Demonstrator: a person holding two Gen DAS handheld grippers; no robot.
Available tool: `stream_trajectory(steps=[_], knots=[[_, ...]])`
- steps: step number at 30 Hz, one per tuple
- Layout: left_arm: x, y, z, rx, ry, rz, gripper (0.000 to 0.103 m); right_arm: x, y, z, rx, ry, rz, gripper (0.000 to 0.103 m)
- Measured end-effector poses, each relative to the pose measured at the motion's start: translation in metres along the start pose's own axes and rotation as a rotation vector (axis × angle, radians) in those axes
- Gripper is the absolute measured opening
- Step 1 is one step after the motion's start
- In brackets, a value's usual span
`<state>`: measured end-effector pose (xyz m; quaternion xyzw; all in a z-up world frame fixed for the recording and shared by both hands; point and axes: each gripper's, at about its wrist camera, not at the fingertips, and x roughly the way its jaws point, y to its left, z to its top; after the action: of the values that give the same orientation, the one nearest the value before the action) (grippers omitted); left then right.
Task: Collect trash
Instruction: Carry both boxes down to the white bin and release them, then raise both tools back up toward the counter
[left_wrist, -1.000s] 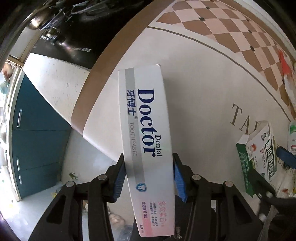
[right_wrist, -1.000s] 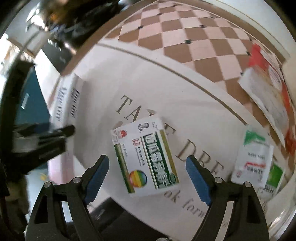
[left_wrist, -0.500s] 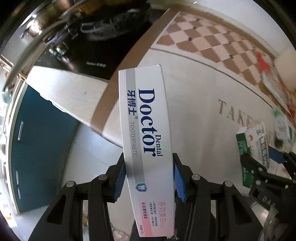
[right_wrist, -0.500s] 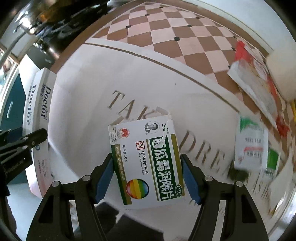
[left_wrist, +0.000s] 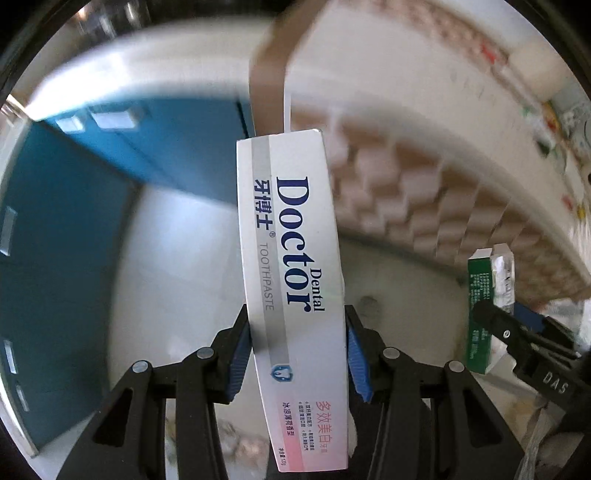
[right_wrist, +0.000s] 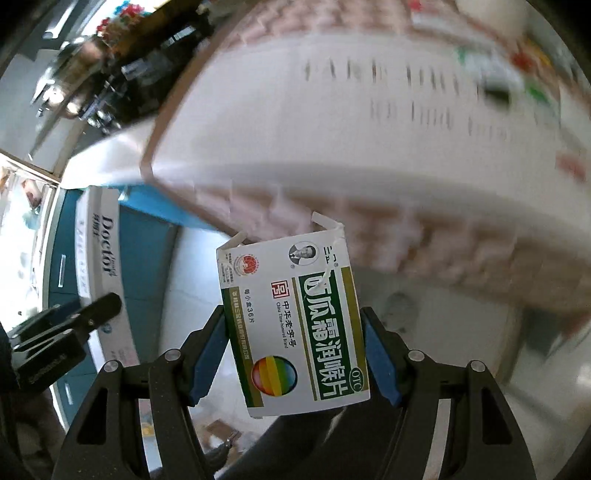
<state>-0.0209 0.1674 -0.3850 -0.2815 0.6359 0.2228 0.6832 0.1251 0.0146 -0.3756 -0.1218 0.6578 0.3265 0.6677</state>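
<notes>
The left gripper (left_wrist: 298, 356) is closed on a toothpaste box (left_wrist: 291, 266), its blue pads (left_wrist: 240, 356) pressed flat against the two long sides near the lower end. The long axis of the box runs forward and away from the gripper, nearly in line with the fingers, so most of its length projects beyond them.

The right gripper (right_wrist: 295, 354) is closed on a green and white medicine box (right_wrist: 293, 325), held across its width. Its torn top flaps point away from the gripper. In the left view this box (left_wrist: 484, 314) is seen edge-on, just to the right of the left gripper; in the right view the toothpaste box (right_wrist: 105, 273) is seen to the left. The two grippers are thus carried side by side, both tilted downward.

Beyond both boxes, the edge of the table (right_wrist: 369, 122) with its chequered cloth is seen blurred, above pale floor (left_wrist: 177, 258) and blue cabinets (left_wrist: 55, 240). More litter (right_wrist: 524, 74) is left far ahead on the table. No bin can be made out, so which hand is nearer a drop point cannot be told.
</notes>
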Motion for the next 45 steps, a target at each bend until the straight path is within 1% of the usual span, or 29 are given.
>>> stream_trajectory(steps=[1,2,4,5,8,10,11,12,15,16,18,19,20,21,22,23,24,26,27,29,31,33,35,36,37,40,43,45], knots=[[0.019,0.005,-0.004,-0.013,0.029,-0.012,0.043,0.017,-0.001,-0.017,0.019,0.023,0.0,0.071],[0.05,0.012,-0.006,-0.023,0.076,-0.038,0.043,0.036,-0.001,-0.026,0.029,0.045,0.003,0.071],[0.095,0.023,-0.005,-0.07,0.14,-0.087,0.043,0.073,-0.007,-0.043,0.057,0.091,0.002,0.071],[0.131,0.031,-0.004,-0.102,0.184,-0.128,0.043,0.093,-0.011,-0.051,0.072,0.112,-0.001,0.071],[0.209,0.044,-0.002,-0.162,0.26,-0.174,0.043,0.161,-0.03,-0.066,0.115,0.162,-0.016,0.071],[0.274,0.053,0.001,-0.192,0.316,-0.2,0.043,0.21,-0.042,-0.07,0.146,0.19,-0.023,0.071],[0.294,0.055,0.002,-0.199,0.331,-0.203,0.043,0.234,-0.05,-0.072,0.16,0.198,-0.027,0.071],[0.324,0.058,0.004,-0.199,0.354,-0.198,0.043,0.258,-0.054,-0.072,0.171,0.207,-0.024,0.071],[0.39,0.064,0.01,-0.183,0.398,-0.173,0.043,0.326,-0.069,-0.075,0.19,0.226,-0.018,0.071],[0.403,0.065,0.011,-0.188,0.403,-0.177,0.044,0.34,-0.073,-0.074,0.192,0.232,-0.016,0.071],[0.432,0.07,0.01,-0.207,0.421,-0.196,0.045,0.387,-0.077,-0.073,0.186,0.254,-0.007,0.071],[0.444,0.072,0.01,-0.211,0.428,-0.2,0.045,0.403,-0.082,-0.074,0.183,0.263,-0.006,0.071],[0.449,0.073,0.009,-0.211,0.426,-0.201,0.045,0.417,-0.084,-0.073,0.18,0.274,-0.001,0.071],[0.455,0.075,0.008,-0.209,0.415,-0.198,0.061,0.436,-0.082,-0.072,0.175,0.293,0.008,0.071],[0.458,0.077,0.006,-0.206,0.407,-0.191,0.074,0.452,-0.083,-0.072,0.174,0.307,0.008,0.072],[0.46,0.076,0.007,-0.207,0.397,-0.18,0.091,0.461,-0.083,-0.077,0.17,0.315,0.007,0.072],[0.46,0.074,0.005,-0.214,0.382,-0.172,0.094,0.47,-0.081,-0.078,0.163,0.326,0.014,0.072],[0.456,0.078,0.002,-0.223,0.363,-0.156,0.094,0.487,-0.078,-0.083,0.144,0.342,0.02,0.074],[0.451,0.081,-0.001,-0.225,0.352,-0.14,0.094,0.492,-0.076,-0.085,0.132,0.349,0.016,0.086],[0.438,0.082,-0.005,-0.226,0.326,-0.104,0.094,0.494,-0.072,-0.093,0.11,0.346,0.004,0.101],[0.432,0.083,-0.005,-0.216,0.291,-0.067,0.094,0.485,-0.074,-0.095,0.091,0.337,-0.01,0.101],[0.415,0.079,-0.008,-0.205,0.267,-0.024,0.094,0.48,-0.069,-0.086,0.074,0.323,-0.03,0.101],[0.399,0.075,-0.011,-0.195,0.24,0.027,0.094,0.47,-0.063,-0.085,0.06,0.319,-0.043,0.101],[0.386,0.074,-0.013,-0.184,0.223,0.063,0.094,0.469,-0.061,-0.083,0.053,0.316,-0.051,0.101],[0.374,0.084,-0.013,-0.175,0.211,0.084,0.094,0.461,-0.058,-0.083,0.037,0.309,-0.067,0.101],[0.342,0.079,-0.02,-0.15,0.18,0.142,0.094,0.435,-0.055,-0.083,0.006,0.294,-0.1,0.101],[0.306,0.075,-0.026,-0.138,0.158,0.173,0.094,0.407,-0.048,-0.08,-0.02,0.279,-0.132,0.101],[0.275,0.073,-0.032,-0.133,0.152,0.17,0.094,0.376,-0.043,-0.078,-0.033,0.259,-0.154,0.101]])
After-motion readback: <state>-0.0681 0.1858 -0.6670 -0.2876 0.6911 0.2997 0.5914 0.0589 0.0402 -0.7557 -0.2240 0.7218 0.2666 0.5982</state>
